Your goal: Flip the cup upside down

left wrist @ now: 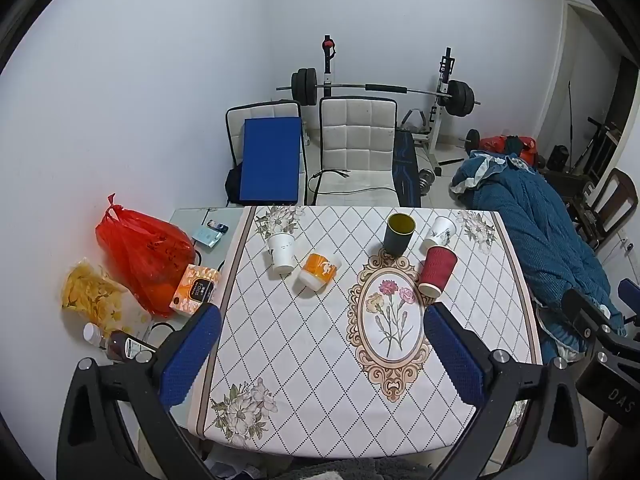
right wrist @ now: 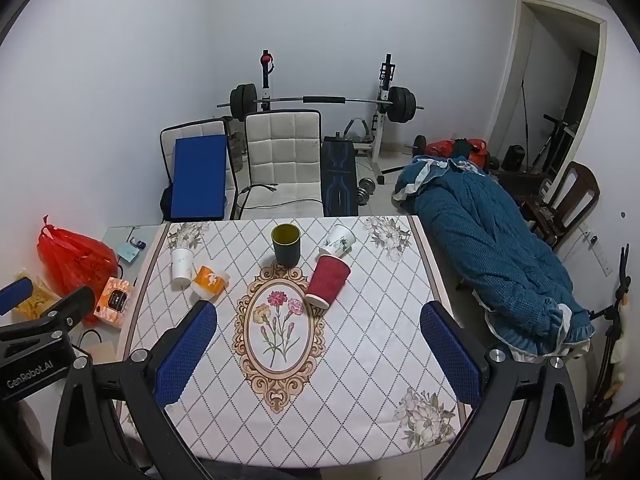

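Note:
Several cups stand on the patterned tablecloth (left wrist: pixel 304 344). A dark cup with a yellow inside (left wrist: pixel 399 234) (right wrist: pixel 285 245) stands upright, mouth up, at the far middle. A red ribbed cup (left wrist: pixel 437 271) (right wrist: pixel 328 280), a white printed cup (left wrist: pixel 440 230) (right wrist: pixel 339 239), a plain white cup (left wrist: pixel 281 252) (right wrist: pixel 182 264) and an orange cup (left wrist: pixel 318 271) (right wrist: pixel 209 280) stand mouth down. My left gripper (left wrist: pixel 322 320) is open and empty above the near table. My right gripper (right wrist: pixel 318 318) is open and empty, above the near table too.
At the table's left are a red plastic bag (left wrist: pixel 144 256), an orange tissue pack (left wrist: pixel 195 289), a bag of chips (left wrist: pixel 90 296) and a bottle (left wrist: pixel 116 344). Two white chairs (left wrist: pixel 356 148) stand behind the table. A blue quilt (right wrist: pixel 492 248) lies at the right.

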{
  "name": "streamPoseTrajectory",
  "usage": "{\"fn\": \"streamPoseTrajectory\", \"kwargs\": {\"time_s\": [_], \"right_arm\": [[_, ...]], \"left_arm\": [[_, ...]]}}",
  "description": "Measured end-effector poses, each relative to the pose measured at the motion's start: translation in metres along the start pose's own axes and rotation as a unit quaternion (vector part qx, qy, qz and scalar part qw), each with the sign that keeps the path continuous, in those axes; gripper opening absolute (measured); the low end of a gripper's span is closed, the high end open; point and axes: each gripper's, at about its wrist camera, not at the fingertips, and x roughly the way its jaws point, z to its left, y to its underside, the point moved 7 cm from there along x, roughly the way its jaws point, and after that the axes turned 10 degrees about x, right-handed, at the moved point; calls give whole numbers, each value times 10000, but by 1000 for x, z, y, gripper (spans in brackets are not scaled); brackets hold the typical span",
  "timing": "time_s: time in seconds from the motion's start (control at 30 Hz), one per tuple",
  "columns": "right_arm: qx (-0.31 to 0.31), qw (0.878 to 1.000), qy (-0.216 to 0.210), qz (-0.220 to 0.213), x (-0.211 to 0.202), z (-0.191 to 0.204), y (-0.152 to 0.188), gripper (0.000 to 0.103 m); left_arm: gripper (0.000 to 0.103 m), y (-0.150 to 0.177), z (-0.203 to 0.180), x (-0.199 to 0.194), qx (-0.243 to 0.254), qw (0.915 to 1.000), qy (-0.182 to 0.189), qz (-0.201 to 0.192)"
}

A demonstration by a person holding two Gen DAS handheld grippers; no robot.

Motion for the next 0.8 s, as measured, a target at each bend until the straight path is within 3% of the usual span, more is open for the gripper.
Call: {"fn": "streamPoseTrajectory", "kwargs": {"time_s": [0.8], "right_arm": [[95, 9999, -37, 27, -4, 3, -3, 103]], "left_arm": [[103, -8, -6, -6, -5, 10000, 10, 32]]}}
